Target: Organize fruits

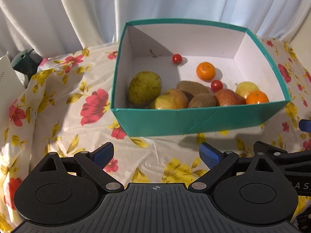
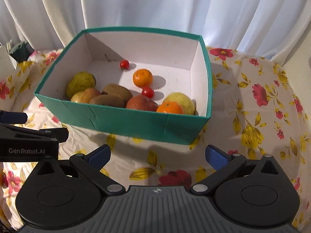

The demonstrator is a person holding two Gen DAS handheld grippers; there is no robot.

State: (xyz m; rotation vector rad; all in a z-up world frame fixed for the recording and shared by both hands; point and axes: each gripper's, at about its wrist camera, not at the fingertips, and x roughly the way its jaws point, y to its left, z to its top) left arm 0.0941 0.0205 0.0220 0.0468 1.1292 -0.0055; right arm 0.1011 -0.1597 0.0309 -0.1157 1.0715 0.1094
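Observation:
A teal box (image 1: 194, 119) (image 2: 124, 125) with white inside holds all the fruit I see: a green pear (image 1: 144, 88) (image 2: 80, 83), two kiwis (image 1: 191, 87) (image 2: 117, 91), apples (image 1: 172, 100) (image 2: 141, 103), two mandarins (image 1: 206, 71) (image 2: 142, 77), two cherry tomatoes (image 1: 177, 58) (image 2: 124, 64) and a yellow apple (image 2: 179, 99). My left gripper (image 1: 156, 155) is open and empty in front of the box. My right gripper (image 2: 158, 155) is open and empty, also in front of it. Each gripper shows at the edge of the other's view.
The table has a flowered cloth (image 1: 73, 120) (image 2: 252, 116). A white curtain (image 1: 58, 9) hangs behind. A dark green object (image 1: 24, 62) and a white item (image 1: 7, 81) stand at the far left.

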